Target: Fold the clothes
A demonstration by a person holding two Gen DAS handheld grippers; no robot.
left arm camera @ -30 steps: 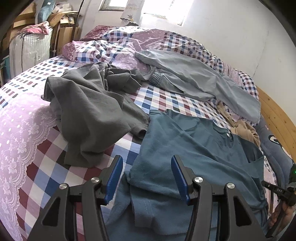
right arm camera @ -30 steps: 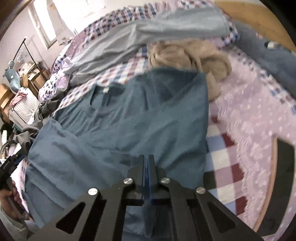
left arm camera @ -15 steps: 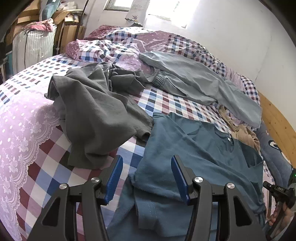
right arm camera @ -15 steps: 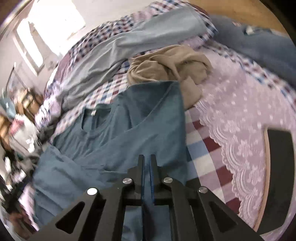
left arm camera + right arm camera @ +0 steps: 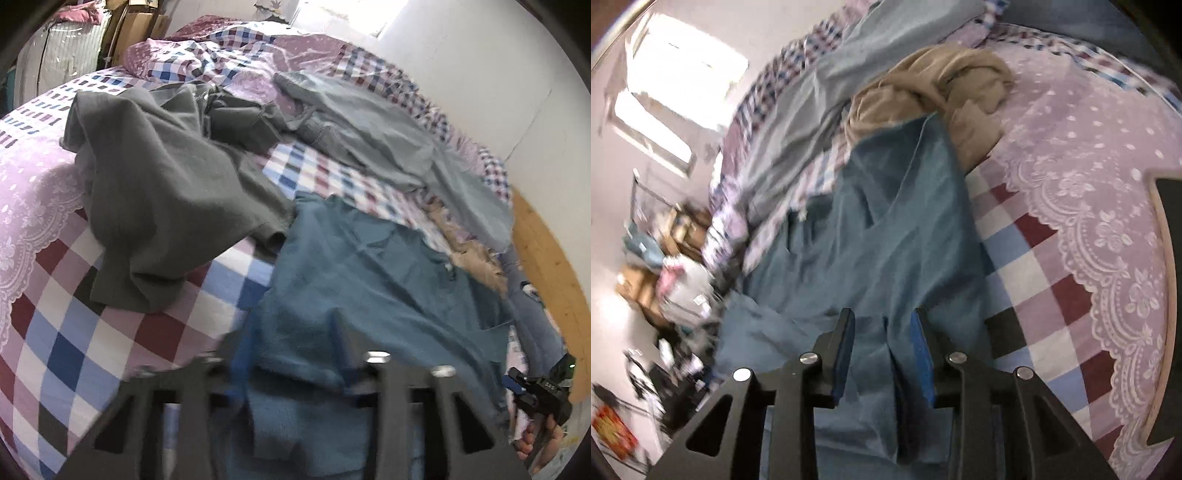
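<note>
Right tool (image 5: 882,354): jaws parted, blue pads on either side of a raised fold of the teal shirt (image 5: 886,229), not pinching it.
Left tool (image 5: 295,373): blurred by motion, low over the shirt's near hem; jaws apart, cloth lying between them, grip not certain.
Teal shirt (image 5: 369,280): spread on the bed, collar at the far end, hem bunched at both tools.
Hand (image 5: 535,443): at the lower right of the left wrist view, wrapped around the black handle of the other tool.
Bed (image 5: 1052,266): covered with a checked spread in red, blue and white, bordered by a lilac lace-print band.
Dark grey garment (image 5: 159,192): crumpled in a heap just left of the shirt, touching its edge.
Tan garment (image 5: 934,85): balled up beyond the shirt's far corner.
Pale grey-blue garment (image 5: 388,136): stretched across the far side of the bed.
Headboard (image 5: 546,266): light wood, along the right edge.
Room: white wall (image 5: 480,74), bright window (image 5: 676,74), cardboard boxes (image 5: 639,288) and blurred clutter at the far side.
</note>
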